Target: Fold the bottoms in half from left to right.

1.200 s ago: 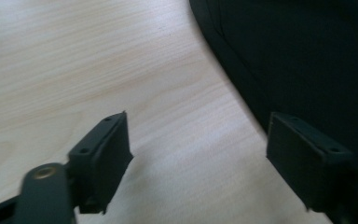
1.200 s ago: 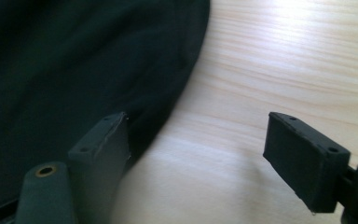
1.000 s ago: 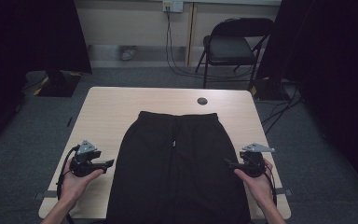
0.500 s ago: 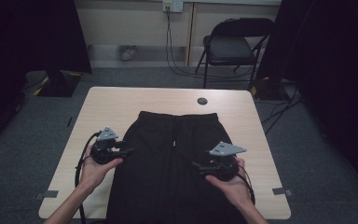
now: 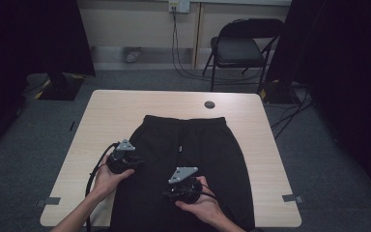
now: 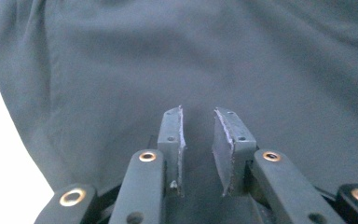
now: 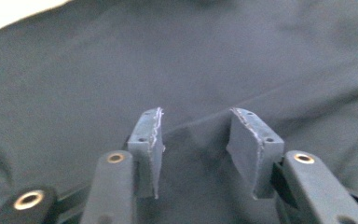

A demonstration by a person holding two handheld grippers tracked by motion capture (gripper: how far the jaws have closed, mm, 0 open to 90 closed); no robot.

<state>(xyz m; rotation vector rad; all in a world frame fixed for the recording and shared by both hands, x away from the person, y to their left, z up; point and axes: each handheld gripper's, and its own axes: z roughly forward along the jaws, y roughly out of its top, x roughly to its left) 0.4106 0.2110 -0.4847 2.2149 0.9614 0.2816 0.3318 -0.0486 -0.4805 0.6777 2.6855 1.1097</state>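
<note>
Black drawstring trousers (image 5: pixel 183 164) lie flat, waistband toward the tabletop's (image 5: pixel 125 111) far edge; left gripper (image 5: pixel 130 164) and right gripper (image 5: pixel 171 193) have just been closing, jaws narrowly apart over smooth cloth.

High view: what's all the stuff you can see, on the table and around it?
trousers: 1, black, flat on the table, waistband at the far end
table: 1, light wood, middle of the room
disc: 1, small and dark, on the far part of the table
chair: 1, black folding, behind the table
cables: a few, dark, down the wall and over the floor
tape: 2 grey bits, on the floor by the near corners
left gripper: 1, black, jaws apart over the trousers' left edge, just closing
right gripper: 1, black, jaws apart over the middle, just closing
</note>
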